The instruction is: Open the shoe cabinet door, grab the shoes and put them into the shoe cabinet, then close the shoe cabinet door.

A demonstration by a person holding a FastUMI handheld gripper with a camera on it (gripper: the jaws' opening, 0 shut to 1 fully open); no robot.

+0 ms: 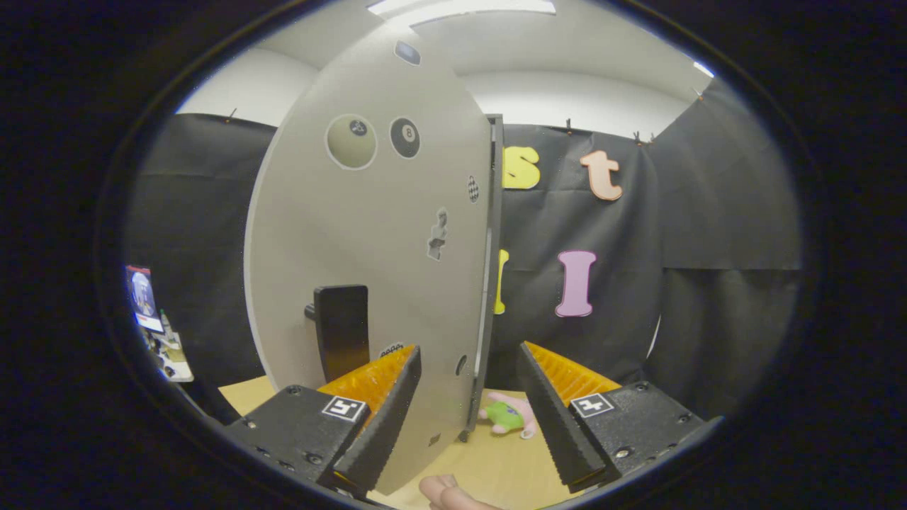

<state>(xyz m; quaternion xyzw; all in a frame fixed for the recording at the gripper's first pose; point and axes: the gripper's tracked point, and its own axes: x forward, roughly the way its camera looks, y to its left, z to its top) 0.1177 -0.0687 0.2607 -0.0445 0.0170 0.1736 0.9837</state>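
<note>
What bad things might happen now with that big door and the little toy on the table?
The gripper is open, with the cabinet door's free edge between its fingers, so the door may scrape a finger if it swings. The plush toy lies just beyond the door's foot and might get knocked. Someone's fingertips below the gripper might get bumped.

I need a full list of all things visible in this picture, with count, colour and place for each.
door: one, grey, open, edge-on between the fingers, stickers on its face
handle: one, black, on the door, just ahead of the left finger
toy: one, pink and green, on the table beyond the fingers
table: one, light wood, under the tongs
screen: one, far left
hand: one, below the fingers
tongs: one, open, fingers either side of the door's edge
</note>
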